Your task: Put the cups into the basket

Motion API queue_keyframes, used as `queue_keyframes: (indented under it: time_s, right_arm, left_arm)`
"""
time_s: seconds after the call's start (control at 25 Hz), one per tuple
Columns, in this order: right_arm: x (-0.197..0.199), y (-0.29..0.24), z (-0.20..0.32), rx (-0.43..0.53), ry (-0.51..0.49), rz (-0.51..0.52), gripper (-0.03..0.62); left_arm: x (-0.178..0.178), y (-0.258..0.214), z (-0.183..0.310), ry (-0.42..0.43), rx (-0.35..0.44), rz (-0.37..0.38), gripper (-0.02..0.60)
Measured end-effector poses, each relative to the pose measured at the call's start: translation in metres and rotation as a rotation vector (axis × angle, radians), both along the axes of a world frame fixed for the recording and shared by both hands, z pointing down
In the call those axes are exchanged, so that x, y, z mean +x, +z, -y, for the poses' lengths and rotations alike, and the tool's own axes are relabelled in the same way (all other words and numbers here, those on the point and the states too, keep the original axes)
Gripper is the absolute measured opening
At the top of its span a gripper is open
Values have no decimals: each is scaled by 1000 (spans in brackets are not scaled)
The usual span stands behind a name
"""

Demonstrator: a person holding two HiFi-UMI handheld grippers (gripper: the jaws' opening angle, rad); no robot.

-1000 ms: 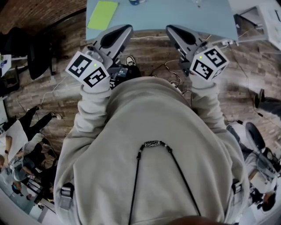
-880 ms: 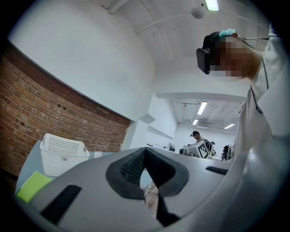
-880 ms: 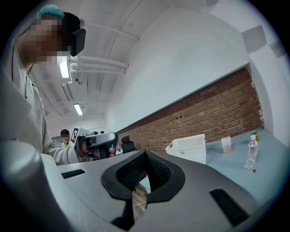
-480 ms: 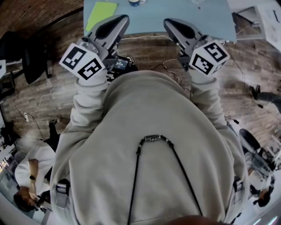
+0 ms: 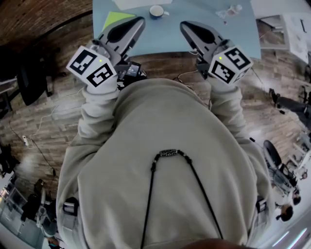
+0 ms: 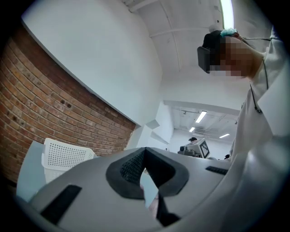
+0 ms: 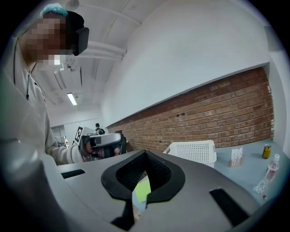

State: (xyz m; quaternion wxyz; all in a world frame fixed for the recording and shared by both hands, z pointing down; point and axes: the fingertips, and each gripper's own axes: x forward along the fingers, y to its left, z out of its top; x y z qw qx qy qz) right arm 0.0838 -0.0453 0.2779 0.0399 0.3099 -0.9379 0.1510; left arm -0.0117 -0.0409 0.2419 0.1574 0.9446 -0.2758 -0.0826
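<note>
Over the near table edge, left tongs and right tongs hang pinched shut, empty; reaching the far cup unopened could topple it before any grip.

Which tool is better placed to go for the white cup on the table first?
Left, narrowly. In the head view the cup lies between both tools, slightly nearer the left tool than the right tool. Both are shut and empty.
</note>
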Motion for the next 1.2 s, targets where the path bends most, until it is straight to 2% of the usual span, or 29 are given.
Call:
queue_keyframes:
  time_s: [0.44, 0.76, 1.2]
  right_arm:
    - [-54, 18, 59, -62, 19, -58, 12]
    - [-62, 18, 74, -62, -18, -68, 12]
    - [-70, 4, 115, -32, -112, -19, 12]
  left_arm:
    - [-38, 21, 60, 57, -50, -35, -3]
    - [-48, 27, 69, 19, -63, -50, -3]
    - [-45, 11, 93, -58, -36, -18, -3]
